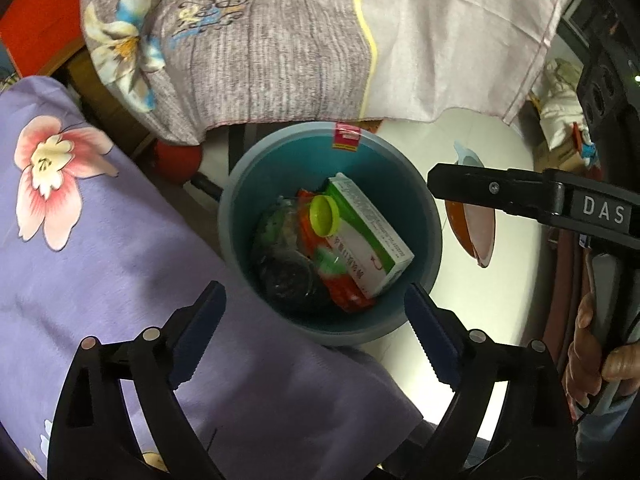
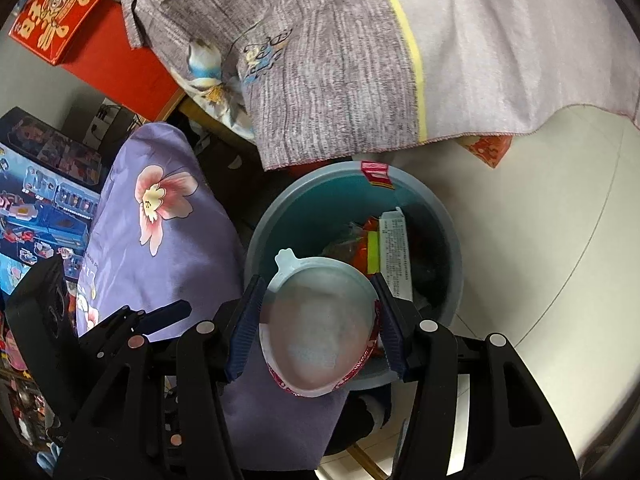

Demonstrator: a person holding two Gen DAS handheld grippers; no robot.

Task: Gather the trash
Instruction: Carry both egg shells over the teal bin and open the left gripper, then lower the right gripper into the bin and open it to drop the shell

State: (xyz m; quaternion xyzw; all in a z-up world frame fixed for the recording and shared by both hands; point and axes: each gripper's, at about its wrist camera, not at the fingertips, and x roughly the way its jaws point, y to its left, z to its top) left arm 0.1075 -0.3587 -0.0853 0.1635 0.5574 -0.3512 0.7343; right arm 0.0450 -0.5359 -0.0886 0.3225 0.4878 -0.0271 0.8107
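Observation:
A blue-grey trash bin (image 1: 424, 216) stands on the pale floor and also shows in the right wrist view (image 2: 452, 240). Inside lie a green-and-white carton (image 1: 372, 240), a yellow-green cap (image 1: 324, 216), a red wrapper (image 1: 344, 288) and a dark crumpled bag (image 1: 284, 276). My left gripper (image 1: 316, 336) is open and empty just above the bin's near rim. My right gripper (image 2: 320, 320) is shut on a plastic cup with a red rim (image 2: 316, 324), held over the bin's near edge. That cup also shows in the left wrist view (image 1: 476, 228), right of the bin.
A purple flowered cloth (image 1: 100, 248) lies left of the bin and touches it. A grey and pink cloth (image 1: 300, 40) hangs behind the bin. A red ball (image 1: 176, 160) sits behind left. Red boxes (image 2: 64, 8) and toy boxes (image 2: 40, 200) stand at the left.

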